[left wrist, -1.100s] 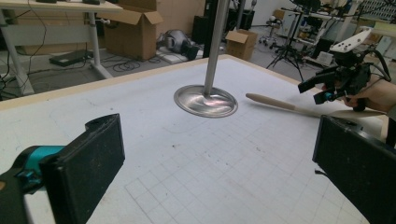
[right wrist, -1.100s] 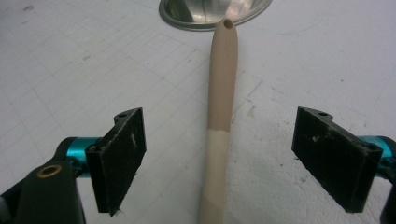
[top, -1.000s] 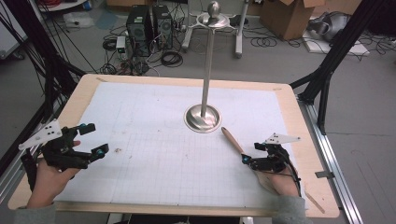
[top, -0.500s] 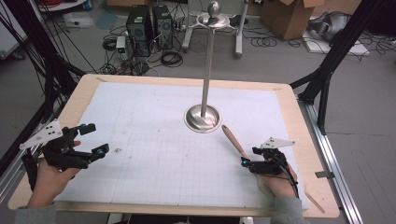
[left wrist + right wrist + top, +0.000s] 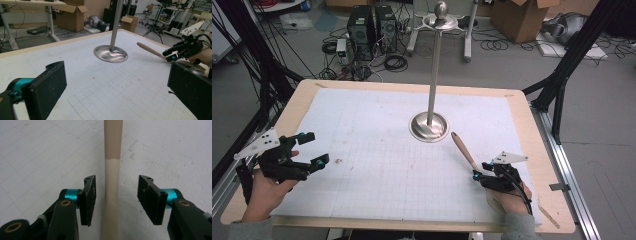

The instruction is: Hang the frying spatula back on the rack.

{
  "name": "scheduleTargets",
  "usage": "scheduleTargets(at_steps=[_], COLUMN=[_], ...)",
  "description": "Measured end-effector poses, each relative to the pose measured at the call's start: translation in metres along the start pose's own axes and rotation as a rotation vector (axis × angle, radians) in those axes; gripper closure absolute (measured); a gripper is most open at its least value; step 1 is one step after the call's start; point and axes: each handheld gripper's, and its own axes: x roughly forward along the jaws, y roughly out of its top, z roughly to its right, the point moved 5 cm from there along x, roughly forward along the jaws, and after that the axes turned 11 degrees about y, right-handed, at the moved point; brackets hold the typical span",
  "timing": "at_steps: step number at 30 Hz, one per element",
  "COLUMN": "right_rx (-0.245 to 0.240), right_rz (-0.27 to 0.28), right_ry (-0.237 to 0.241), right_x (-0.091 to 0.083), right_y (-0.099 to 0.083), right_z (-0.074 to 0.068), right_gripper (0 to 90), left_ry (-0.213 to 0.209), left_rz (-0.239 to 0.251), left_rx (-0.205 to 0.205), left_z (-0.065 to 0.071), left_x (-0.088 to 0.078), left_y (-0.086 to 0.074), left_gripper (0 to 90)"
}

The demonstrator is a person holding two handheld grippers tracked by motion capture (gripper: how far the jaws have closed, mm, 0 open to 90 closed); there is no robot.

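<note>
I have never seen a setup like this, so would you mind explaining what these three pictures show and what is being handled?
A person sits at a table and holds a hand-operated two-jaw gripper in each hand. The high view looks down from above. The other two come from cameras riding on each gripper, looking along its black jaws.

On the gridded white sheet stands a metal stand with a tall pole. A wooden utensil lies to the right of it.

The left gripper waits open, with nothing between its jaws. The right gripper has its jaws on either side of the utensil's handle. They have just been closing, but gaps still show, so nothing is gripped yet.
</note>
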Motion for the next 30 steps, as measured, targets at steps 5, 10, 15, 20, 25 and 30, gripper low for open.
scheduleTargets(at_steps=[5,10,15,20,25,30], right_rx=[0.004,0.011,0.009,0.013,0.002,0.000], right_rz=[-0.012,-0.019,-0.029,-0.026,-0.030,-0.030], right_ry=[-0.005,-0.013,-0.016,-0.014,-0.019,-0.015], right_x=[-0.0002,-0.0017,-0.0006,-0.0005,-0.0001,0.0001], right_y=[-0.0035,-0.0066,-0.0081,-0.0082,-0.0084,-0.0085], right_z=[0.0003,0.0006,0.0001,0.0002,-0.0011,-0.0022], right_gripper=[53.5,57.8,60.4,61.7,65.2,68.7], left_ry=[0.001,0.000,-0.003,-0.001,-0.001,0.000], left_rz=[-0.007,-0.005,-0.007,-0.009,-0.009,-0.007], left_rx=[0.002,-0.001,0.000,0.000,-0.001,-0.004], left_z=[-0.0006,-0.0004,0.0000,-0.0003,-0.0005,-0.0011], left_x=[0.0014,0.0018,0.0024,0.0030,0.0032,0.0026], left_y=[-0.0012,-0.0009,-0.0011,-0.0017,-0.0021,-0.0019], left_gripper=[2.7,2.7,2.7,2.7,2.7,2.7])
